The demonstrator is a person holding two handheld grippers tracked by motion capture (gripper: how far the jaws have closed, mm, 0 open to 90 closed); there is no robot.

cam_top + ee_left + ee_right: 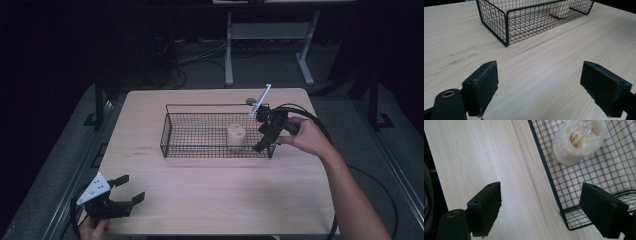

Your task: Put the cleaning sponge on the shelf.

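While the right gripper point(264, 137) hangs w/ jaws spread wide, empty, over the wire basket's point(172, 131) right end, the loofah piece point(236, 136) stands inside the basket — near that end. Left gripper point(127, 189) also released, well apart from basket, at table's point(210, 200) near-left corner.

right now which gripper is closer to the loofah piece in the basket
Right. The right gripper hangs open over the basket's right end, just beside the loofah piece. The left gripper sits open at the table's near left corner, well away.

Black tools point(126, 189), grey triangular plate point(95, 189), black cables point(320, 125)
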